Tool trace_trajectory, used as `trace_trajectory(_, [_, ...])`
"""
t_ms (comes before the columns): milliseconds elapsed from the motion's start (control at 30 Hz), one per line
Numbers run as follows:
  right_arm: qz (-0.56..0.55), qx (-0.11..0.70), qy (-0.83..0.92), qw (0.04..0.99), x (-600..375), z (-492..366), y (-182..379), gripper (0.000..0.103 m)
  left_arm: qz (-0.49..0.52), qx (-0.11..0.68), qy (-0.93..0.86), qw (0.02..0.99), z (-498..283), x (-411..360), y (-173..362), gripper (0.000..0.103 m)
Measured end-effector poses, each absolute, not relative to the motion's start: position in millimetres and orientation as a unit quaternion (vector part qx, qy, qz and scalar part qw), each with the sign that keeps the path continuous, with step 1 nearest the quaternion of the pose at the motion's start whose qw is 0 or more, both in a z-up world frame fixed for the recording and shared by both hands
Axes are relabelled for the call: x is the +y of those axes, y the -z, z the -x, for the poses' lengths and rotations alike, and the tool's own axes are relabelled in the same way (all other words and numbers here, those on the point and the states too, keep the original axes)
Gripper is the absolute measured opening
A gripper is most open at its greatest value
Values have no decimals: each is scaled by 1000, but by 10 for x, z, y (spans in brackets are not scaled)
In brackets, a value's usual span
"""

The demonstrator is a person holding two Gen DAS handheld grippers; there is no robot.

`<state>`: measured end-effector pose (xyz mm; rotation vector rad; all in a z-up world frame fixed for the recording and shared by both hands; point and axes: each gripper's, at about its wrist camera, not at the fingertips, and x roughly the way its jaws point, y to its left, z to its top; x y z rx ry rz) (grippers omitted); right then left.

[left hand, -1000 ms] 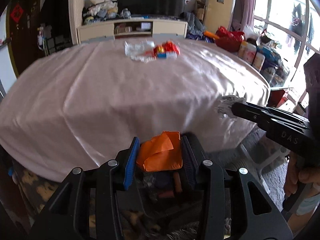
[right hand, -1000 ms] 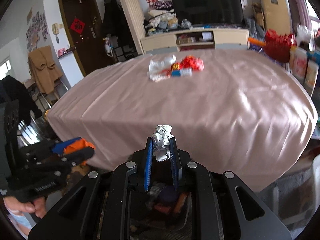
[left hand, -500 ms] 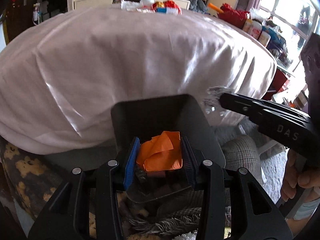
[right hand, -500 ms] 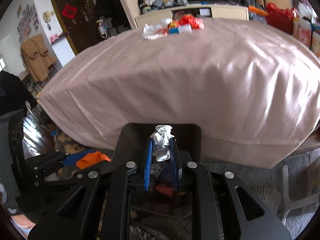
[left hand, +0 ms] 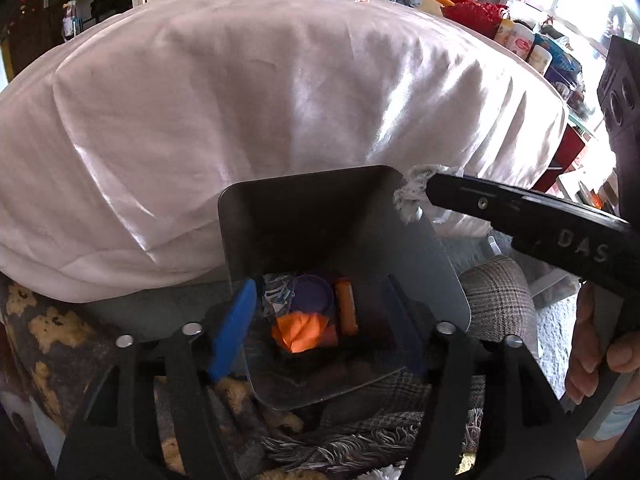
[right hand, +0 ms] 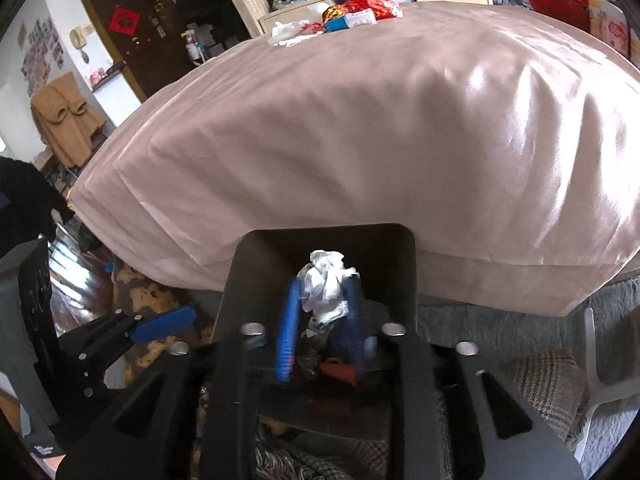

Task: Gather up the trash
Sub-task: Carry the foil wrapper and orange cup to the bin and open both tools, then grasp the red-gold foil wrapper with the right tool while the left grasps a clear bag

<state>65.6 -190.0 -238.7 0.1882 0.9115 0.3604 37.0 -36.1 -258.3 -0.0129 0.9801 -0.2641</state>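
I have both grippers over the dark square metal bin (left hand: 304, 224) that stands below the edge of the counter with the pink satin cloth (left hand: 240, 100). My left gripper (left hand: 320, 320) has just been opening: its jaws are spread and empty, and the crumpled orange paper scrap (left hand: 300, 332) lies loose in the bin bottom beside a blue round lid (left hand: 312, 292) and an orange stick-shaped piece (left hand: 346, 308). My right gripper (right hand: 320, 312) has also just been opening, with the crumpled white paper wad (right hand: 326, 288) between its jaws; the blur leaves me unsure whether the pads touch it at all.

I judge both papers feather-light, soft and springy, so they may cling to a pad; a pinch across the thickest crumple suits them.

Count: one bin, one orange scrap, one white wad, and one heap of red, white and blue wrappers (right hand: 344, 18) at the counter's far side, its pieces too small to number.
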Motion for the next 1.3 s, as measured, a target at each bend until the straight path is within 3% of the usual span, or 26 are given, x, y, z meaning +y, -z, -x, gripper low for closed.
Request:
trace_trajectory(167, [-95, 424, -161, 886, -1998, -643, 2285, 65, 7, 466, 120, 876, -365, -297, 2542, 69])
trace_trajectory(267, [-103, 401, -154, 897, -2142, -613, 2122, 86, 9, 455, 115, 883, -348, -211, 2428, 79])
trace_trajectory(367, [-102, 378, -139, 910, -2269, -586, 1941, 97, 16, 439, 104, 892, -349, -89, 2258, 87])
trace_trajectory(500, [-104, 359, -122, 919, -2436, -645, 1715, 99, 20, 415, 100, 904, -395, 10, 1985, 92])
trace_trajectory(867, [-70, 335, -83, 936, -2631, -1112, 1305, 100, -5, 363, 76, 929, -916, 224, 1315, 93])
trace_trajectory(1300, [-39, 326, -98, 939, -2357, -1966, 974, 100, -6, 357, 76, 931, -1829, 268, 1045, 93])
